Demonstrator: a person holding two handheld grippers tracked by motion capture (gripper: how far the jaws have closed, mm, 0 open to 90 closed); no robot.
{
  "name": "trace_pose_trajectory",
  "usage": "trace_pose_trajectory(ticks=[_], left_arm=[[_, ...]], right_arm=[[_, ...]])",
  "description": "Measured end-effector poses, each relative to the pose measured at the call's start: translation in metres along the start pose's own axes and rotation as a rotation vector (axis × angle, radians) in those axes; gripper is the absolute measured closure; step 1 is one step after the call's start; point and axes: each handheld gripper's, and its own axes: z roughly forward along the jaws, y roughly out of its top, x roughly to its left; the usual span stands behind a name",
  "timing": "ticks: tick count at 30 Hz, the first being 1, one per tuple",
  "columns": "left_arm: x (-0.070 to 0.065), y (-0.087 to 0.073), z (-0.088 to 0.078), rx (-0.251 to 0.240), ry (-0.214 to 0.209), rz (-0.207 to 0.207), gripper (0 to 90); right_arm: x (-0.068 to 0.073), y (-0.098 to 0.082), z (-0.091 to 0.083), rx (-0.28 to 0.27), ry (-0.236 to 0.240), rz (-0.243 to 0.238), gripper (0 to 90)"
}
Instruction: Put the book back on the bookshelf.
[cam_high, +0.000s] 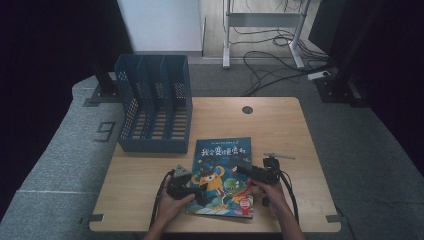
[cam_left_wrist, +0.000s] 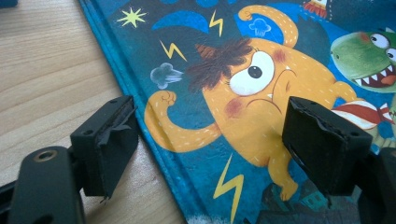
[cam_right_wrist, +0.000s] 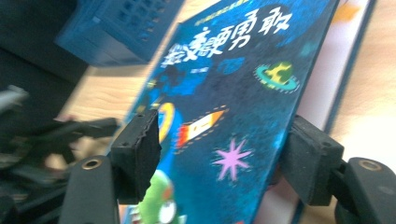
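Pale wood makes up the table (cam_high: 280, 120), and everything here is placed from the picture book (cam_high: 223, 176) lying flat on it, towards the near edge. Beyond the book's far left corner stands a dark blue perforated file rack (cam_high: 154, 107); its upright slots hold nothing that can be seen, though the dim light hides their depths. The book's blue cover shows an orange monster, a green creature and white lettering.

At the book's left edge the left gripper (cam_high: 187, 184) sits low, jaws wide apart; in the left gripper view one pad is over bare wood and the other over the cover, neither pressing on it. At the book's right edge the right gripper (cam_high: 250, 172) straddles the cover's corner with jaws spread, and the right gripper view is blurred, so contact cannot be made out. Just right of the book lies a thin pale stick (cam_high: 280, 156), too small to identify. The person's forearms are cut off by the frame.
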Motion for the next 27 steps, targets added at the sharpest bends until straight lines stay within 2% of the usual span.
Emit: trace_pose_trajectory(ticks=[2, 6, 17, 27], left_arm=[[-0.0013, -0.0002, 0.0005, 0.0, 0.009, 0.007, 18.3], [-0.0023, -0.0002, 0.0008, 0.005, 0.019, 0.023, 18.4], [-0.0008, -0.0004, -0.0002, 0.008, 0.004, 0.022, 18.4], [0.0011, -0.0004, -0.0011, 0.006, -0.013, 0.009, 18.4]], right_arm=[[0.0008, -0.0015, 0.0028, 0.001, -0.045, -0.053, 33.7], [-0.0006, -0.0045, 0.0074, 0.006, -0.091, -0.089, 34.9], [-0.0048, -0.0051, 0.0089, -0.028, -0.085, -0.103, 42.0], [-0.0038, 0.0034, 0.0053, -0.005, -0.055, -0.113, 43.3]])
